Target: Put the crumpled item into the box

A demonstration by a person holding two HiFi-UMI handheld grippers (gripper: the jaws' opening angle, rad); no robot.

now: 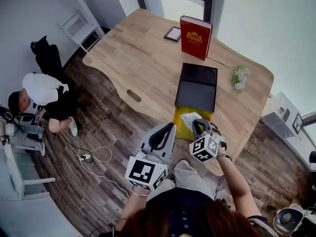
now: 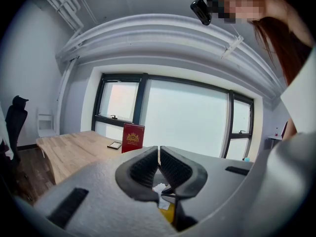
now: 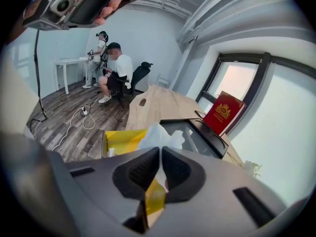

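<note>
Late stage of placement. R hand-held gripper [image 1: 200, 124] is clenched on the crumpled item [image 1: 190, 117], a white wad of paper or tissue. In the right gripper view its jaws meet w/ a thin strip of the white wad [image 3: 158, 135] pinched between them, the bulk of it rising beyond the tips. The wad sits at the mouth of the yellow box [image 1: 182, 131], which stands at the near edge of the bench [image 1: 148, 63]; the box's open yellow interior [image 3: 121, 141] lies directly behind and below the wad. Whether the wad rests on the box floor or hangs just inside the opening can't be told.

L hand-held gripper [image 1: 168, 128] is just beside the box on its L side, jaws pressed together w/ nothing between them (cf. left gripper view [image 2: 158, 149]); it plays no part in the hold.

A black lid or tray [image 1: 197, 88] lies on the bench touching the far side of the box; a red book [image 1: 195, 37] stands well beyond.

Est. progress: pick-up and carry done. Left to do: release the wad into the box, then pull the R gripper clear.
</note>
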